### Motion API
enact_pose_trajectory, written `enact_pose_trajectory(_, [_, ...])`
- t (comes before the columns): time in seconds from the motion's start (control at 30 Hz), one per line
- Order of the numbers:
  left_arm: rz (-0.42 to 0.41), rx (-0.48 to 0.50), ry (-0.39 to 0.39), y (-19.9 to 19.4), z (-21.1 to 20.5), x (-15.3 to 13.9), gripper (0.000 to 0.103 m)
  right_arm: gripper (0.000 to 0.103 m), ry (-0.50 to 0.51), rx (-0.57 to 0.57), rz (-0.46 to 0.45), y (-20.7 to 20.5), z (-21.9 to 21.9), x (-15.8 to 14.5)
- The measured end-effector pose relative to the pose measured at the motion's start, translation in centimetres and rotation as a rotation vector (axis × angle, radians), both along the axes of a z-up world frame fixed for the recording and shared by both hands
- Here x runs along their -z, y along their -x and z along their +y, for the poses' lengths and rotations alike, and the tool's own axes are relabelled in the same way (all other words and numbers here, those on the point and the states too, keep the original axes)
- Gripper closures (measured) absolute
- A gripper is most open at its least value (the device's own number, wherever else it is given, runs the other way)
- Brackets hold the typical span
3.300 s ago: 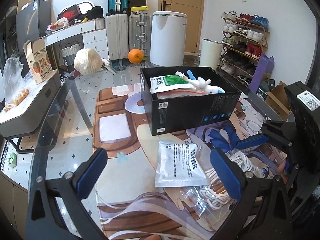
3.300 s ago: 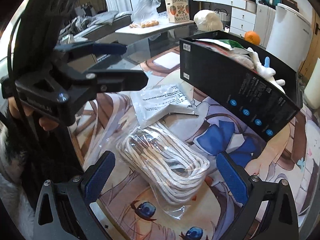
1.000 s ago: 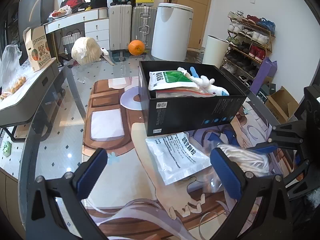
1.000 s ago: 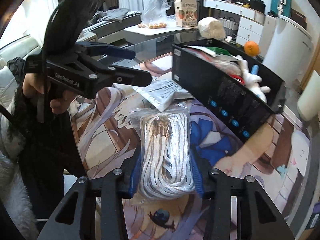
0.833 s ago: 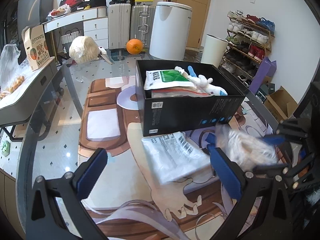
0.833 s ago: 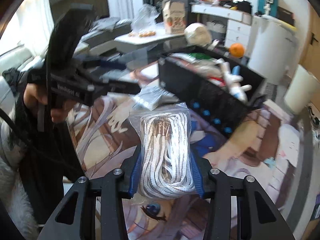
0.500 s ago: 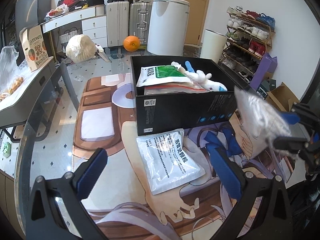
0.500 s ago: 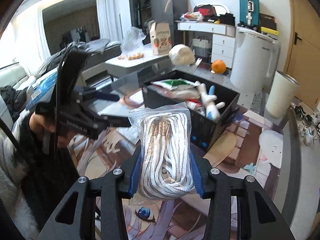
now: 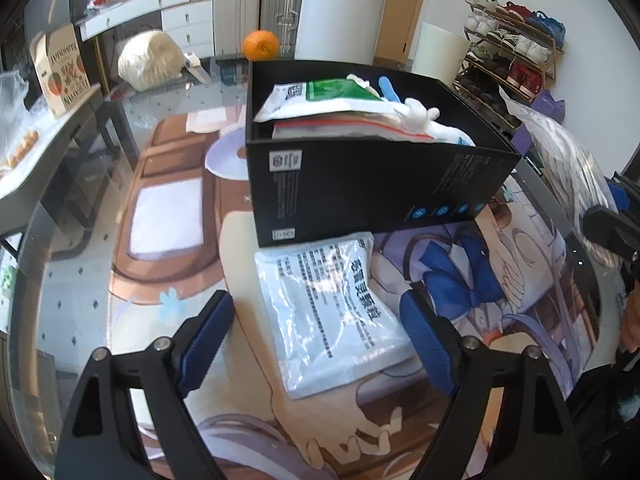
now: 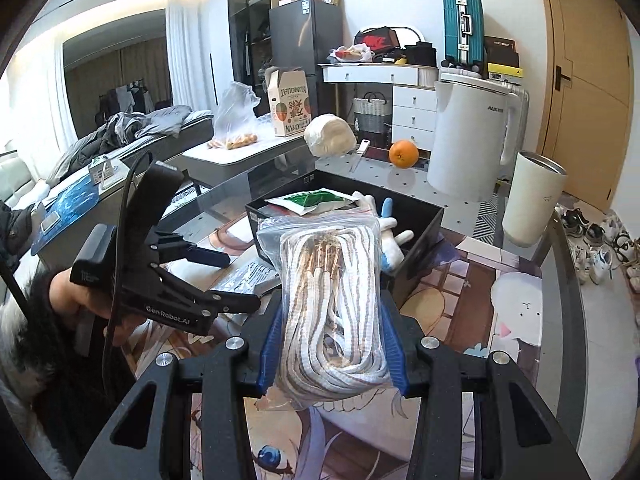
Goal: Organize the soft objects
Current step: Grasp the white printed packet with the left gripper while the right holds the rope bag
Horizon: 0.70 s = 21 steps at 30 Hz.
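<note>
My right gripper point(image 10: 334, 344) is shut on a clear bag of white rope point(image 10: 332, 300), held up in the air in front of the black box point(image 10: 424, 232). The box point(image 9: 360, 192) holds a green-and-white pouch point(image 9: 320, 96), a red-edged zip bag and a white plush toy point(image 9: 420, 112). A flat white pouch with black print point(image 9: 332, 312) lies on the printed mat just in front of the box. My left gripper point(image 9: 316, 332) hangs over it with its jaws closing, the pouch between them, the pads apart from it. The lifted rope bag point(image 9: 560, 160) shows at the right edge.
The printed mat point(image 9: 168, 248) covers a glass table. An orange point(image 9: 261, 45), a white bundle point(image 9: 148, 60) and a white appliance point(image 10: 468, 140) stand beyond the box. A side table with a carton point(image 10: 290, 102) is at the left. A person's hand point(image 10: 76, 296) holds the left gripper.
The right gripper has risen with the rope bag and now faces the box. The left gripper has sunk toward the flat white pouch and its jaws have narrowed.
</note>
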<state>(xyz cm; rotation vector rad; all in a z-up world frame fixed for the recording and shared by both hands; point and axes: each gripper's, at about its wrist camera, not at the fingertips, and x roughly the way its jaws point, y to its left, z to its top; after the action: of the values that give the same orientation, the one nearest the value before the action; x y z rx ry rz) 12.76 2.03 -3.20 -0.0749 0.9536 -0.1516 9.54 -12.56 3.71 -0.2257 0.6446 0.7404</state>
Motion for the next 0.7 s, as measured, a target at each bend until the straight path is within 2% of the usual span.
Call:
enact_pose_trajectory(0.03, [0.001, -0.001, -0.005, -0.1, -0.1, 0.1, 0.019, 0.059, 0.000, 0.005, -0.001, 0.0, 0.0, 0.0])
enact_pose_trajectory(0.1, [-0.007, 0.000, -0.009, 0.0, -0.1, 0.0, 0.027, 0.059, -0.001, 0.010, -0.003, -0.1, 0.0, 0.0])
enact_pose_trajectory(0.13, [-0.013, 0.000, -0.017, 0.0, -0.2, 0.0, 0.038, 0.059, -0.001, 0.013, -0.006, -0.1, 0.0, 0.0])
enact_pose_trajectory(0.2, [-0.024, 0.004, -0.036, 0.2, -0.3, 0.0, 0.045, 0.059, -0.002, 0.023, -0.013, 0.0, 0.0, -0.1])
enact_pose_trajectory(0.23, [-0.024, 0.011, -0.029, 0.3, -0.4, 0.0, 0.058, 0.059, -0.004, 0.026, -0.014, -0.2, -0.1, -0.1])
enact_pose_trajectory(0.3, [-0.032, 0.037, 0.008, 0.7, -0.4, -0.4, 0.064, 0.059, -0.010, 0.039, -0.021, -0.1, -0.3, -0.2])
enact_pose_trajectory(0.4, [-0.043, 0.045, 0.000, 1.3, -0.5, -0.7, 0.068, 0.059, -0.022, 0.060, -0.030, -0.2, -0.6, -0.4])
enact_pose_trajectory(0.7, [-0.098, 0.060, 0.017, 2.6, -0.2, -2.2, 0.068, 0.059, -0.065, 0.109, -0.050, -0.7, -1.4, -1.2])
